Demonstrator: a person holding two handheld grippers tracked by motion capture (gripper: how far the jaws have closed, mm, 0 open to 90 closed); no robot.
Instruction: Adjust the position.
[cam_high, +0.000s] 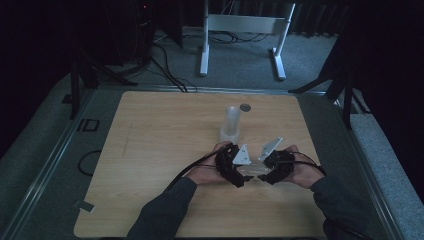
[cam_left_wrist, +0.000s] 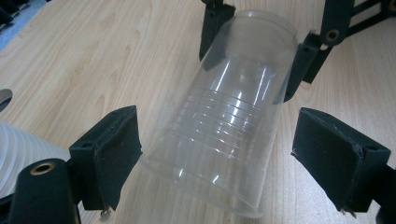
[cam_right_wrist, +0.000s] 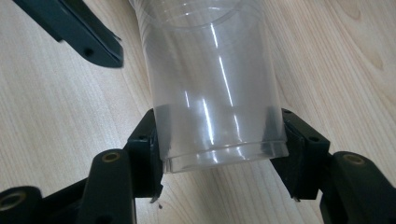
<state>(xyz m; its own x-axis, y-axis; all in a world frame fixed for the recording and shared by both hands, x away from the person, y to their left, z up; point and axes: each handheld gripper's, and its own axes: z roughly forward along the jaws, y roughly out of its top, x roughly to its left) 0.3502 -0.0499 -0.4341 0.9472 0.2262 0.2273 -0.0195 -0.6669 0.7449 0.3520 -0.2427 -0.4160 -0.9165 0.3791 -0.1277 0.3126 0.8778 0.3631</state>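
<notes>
A clear plastic cup (cam_high: 251, 171) lies on its side just above the wooden table (cam_high: 150, 150), between the two grippers near the front edge. My right gripper (cam_right_wrist: 222, 156) is shut on the cup's (cam_right_wrist: 215, 84) narrow base end, with a pad pressed to each side. My left gripper (cam_left_wrist: 219, 154) is open around the wide rim end of the cup (cam_left_wrist: 229, 121); its left pad sits close to the rim and its right pad stands well apart. In the high view the left gripper (cam_high: 239, 172) and right gripper (cam_high: 266, 170) point at each other.
A stack of clear cups (cam_high: 231, 122) stands upright just behind the grippers, and its ribbed side (cam_left_wrist: 23, 154) is close to my left jaw. A small round grey disc (cam_high: 244, 106) lies near the table's far edge. A white stand (cam_high: 240, 30) is on the floor beyond.
</notes>
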